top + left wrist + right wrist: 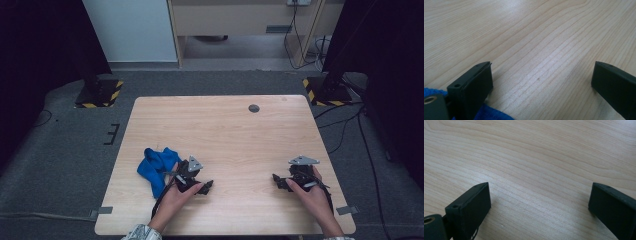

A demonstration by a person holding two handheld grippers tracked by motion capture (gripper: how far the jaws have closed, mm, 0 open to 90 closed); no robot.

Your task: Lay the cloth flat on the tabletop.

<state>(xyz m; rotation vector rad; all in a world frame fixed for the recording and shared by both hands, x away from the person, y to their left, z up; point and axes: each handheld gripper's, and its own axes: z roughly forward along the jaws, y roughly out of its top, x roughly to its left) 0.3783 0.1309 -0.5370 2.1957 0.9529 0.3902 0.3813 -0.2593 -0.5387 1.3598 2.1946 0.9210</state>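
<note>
High view has your blue cloth [156, 169] bunched on the table [220, 130], touching the left gripper [206, 186]; right gripper [278, 181] sits well apart from the cloth. Both have jaws spread, nothing between them.

The high view looks forward and down from above the near edge, taking in the whole surface [225, 130] and the floor beyond. Each gripper view sits low and very close, looking along its own jaws across bare wood grain. The left gripper view shares the blue cloth [491, 113] with the high view, near the surface's left edge.
</note>
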